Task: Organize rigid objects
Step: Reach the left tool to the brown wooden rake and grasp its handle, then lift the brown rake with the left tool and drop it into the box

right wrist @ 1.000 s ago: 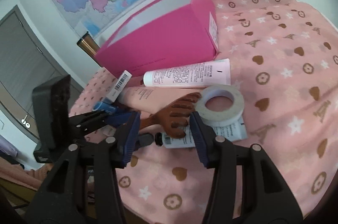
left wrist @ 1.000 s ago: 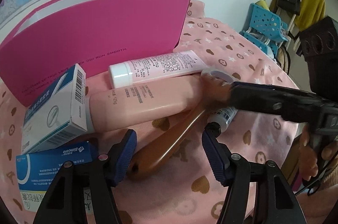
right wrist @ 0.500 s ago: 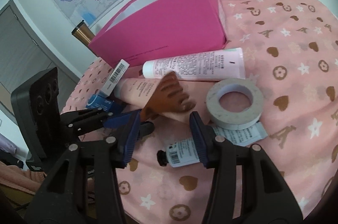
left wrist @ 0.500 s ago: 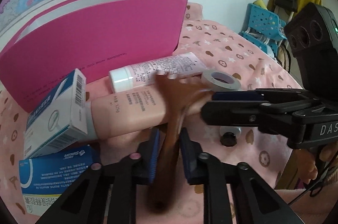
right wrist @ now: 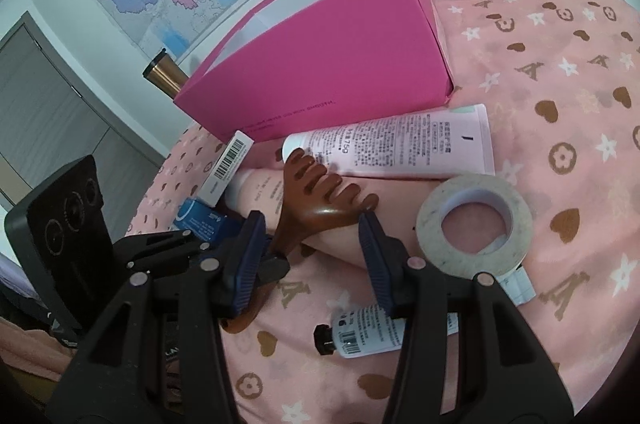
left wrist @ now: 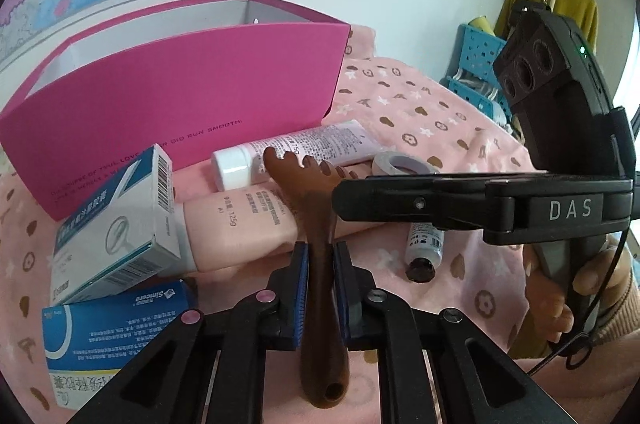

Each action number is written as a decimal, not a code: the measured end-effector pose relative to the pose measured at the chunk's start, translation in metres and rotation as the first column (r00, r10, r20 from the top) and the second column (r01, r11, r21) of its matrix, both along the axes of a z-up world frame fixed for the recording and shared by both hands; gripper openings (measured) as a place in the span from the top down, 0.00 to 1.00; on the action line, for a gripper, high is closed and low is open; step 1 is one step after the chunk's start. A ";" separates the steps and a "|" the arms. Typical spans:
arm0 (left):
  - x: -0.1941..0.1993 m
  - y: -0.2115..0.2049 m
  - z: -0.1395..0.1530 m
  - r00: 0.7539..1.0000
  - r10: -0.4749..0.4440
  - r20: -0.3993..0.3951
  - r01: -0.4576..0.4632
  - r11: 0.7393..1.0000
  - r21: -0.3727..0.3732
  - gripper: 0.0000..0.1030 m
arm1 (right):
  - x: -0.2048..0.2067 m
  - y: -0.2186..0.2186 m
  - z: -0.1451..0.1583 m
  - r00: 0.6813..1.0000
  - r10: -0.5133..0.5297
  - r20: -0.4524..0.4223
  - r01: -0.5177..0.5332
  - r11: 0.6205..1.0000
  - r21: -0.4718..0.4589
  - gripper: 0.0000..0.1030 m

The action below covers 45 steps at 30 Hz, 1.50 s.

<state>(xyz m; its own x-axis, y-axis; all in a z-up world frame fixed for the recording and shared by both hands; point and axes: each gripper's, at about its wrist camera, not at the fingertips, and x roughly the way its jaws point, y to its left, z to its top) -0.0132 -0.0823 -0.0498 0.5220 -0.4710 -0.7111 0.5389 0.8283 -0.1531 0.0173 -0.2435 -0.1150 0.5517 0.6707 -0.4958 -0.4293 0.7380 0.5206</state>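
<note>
While the left gripper [left wrist: 320,280] is clamped on the glossy brown wooden hand-shaped scratcher [left wrist: 318,224] mid-handle, lift straight up before swinging toward the open pink cardboard box [left wrist: 180,96] at eleven o'clock. Its claw rests over the peach tube [left wrist: 248,224]. The right gripper [right wrist: 312,256] hangs apart, empty.

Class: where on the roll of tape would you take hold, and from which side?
Grip the roll of tape across one wall of its ring, one finger in the open hole, coming from above. It lies flat, partly on the small black-capped tube, so its outer side sits low.
</note>
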 end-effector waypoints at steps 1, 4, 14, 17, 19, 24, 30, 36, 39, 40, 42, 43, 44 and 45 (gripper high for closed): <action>-0.001 0.002 0.001 1.000 -0.003 0.000 0.003 1.000 -0.014 0.89 | -0.001 0.000 0.000 1.000 0.002 -0.001 -0.002 1.000 0.005 0.50; -0.005 0.007 0.008 1.000 -0.019 0.014 0.019 0.998 -0.052 0.92 | -0.001 0.001 0.000 1.000 0.020 -0.012 -0.020 0.999 0.028 0.50; -0.007 0.007 0.001 0.999 -0.033 -0.022 0.033 0.999 -0.021 0.79 | -0.006 0.008 -0.002 0.998 0.048 -0.044 -0.046 0.998 0.041 0.50; -0.011 0.004 -0.004 0.998 -0.048 -0.027 0.048 0.999 0.000 0.68 | -0.008 0.013 -0.005 0.996 0.067 -0.057 -0.065 0.997 0.036 0.50; -0.012 0.003 -0.006 0.998 -0.055 -0.032 0.056 0.998 0.006 0.68 | -0.008 0.018 -0.005 0.995 0.082 -0.060 -0.080 0.996 0.035 0.50; -0.008 0.003 -0.007 0.997 -0.064 -0.043 0.063 0.998 -0.016 0.74 | -0.007 0.029 -0.005 0.993 0.097 -0.067 -0.096 0.995 0.026 0.52; -0.011 0.001 -0.004 0.998 -0.063 -0.007 0.063 0.998 0.000 0.79 | 0.001 0.030 -0.008 0.994 0.069 -0.089 -0.067 0.997 0.027 0.73; -0.014 0.003 0.007 0.998 -0.063 0.014 0.064 0.998 -0.017 0.79 | 0.001 0.019 -0.007 0.993 0.087 -0.078 -0.081 0.994 0.072 0.87; -0.016 0.003 0.020 0.996 -0.069 0.048 0.070 0.997 -0.022 0.79 | -0.006 0.017 0.004 0.995 0.091 -0.036 -0.089 0.994 0.068 0.87; -0.016 0.003 0.026 0.995 -0.073 0.063 0.075 0.997 -0.023 0.79 | -0.007 0.016 0.010 0.996 0.090 -0.024 -0.087 0.993 0.076 0.87; -0.015 0.003 0.035 0.993 -0.082 0.086 0.084 0.996 -0.022 0.79 | -0.009 0.013 0.018 0.996 0.088 -0.004 -0.088 0.992 0.086 0.87; -0.013 0.002 0.041 0.991 -0.087 0.097 0.089 0.996 -0.019 0.79 | -0.009 0.013 0.024 0.996 0.085 0.009 -0.085 0.992 0.091 0.87; -0.010 0.001 0.048 0.990 -0.092 0.111 0.094 0.995 -0.013 0.79 | -0.009 0.012 0.030 0.997 0.080 0.023 -0.082 0.992 0.093 0.87; -0.007 -0.001 0.052 0.988 -0.096 0.124 0.097 0.995 -0.007 0.79 | -0.008 0.011 0.037 0.996 0.076 0.037 -0.079 0.992 0.097 0.87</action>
<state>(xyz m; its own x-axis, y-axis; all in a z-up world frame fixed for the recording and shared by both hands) -0.0203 -0.0837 0.0025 0.5570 -0.5322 -0.6376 0.6317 0.7699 -0.0908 0.0093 -0.2322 -0.0780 0.5113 0.7567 -0.4075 -0.5013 0.6477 0.5737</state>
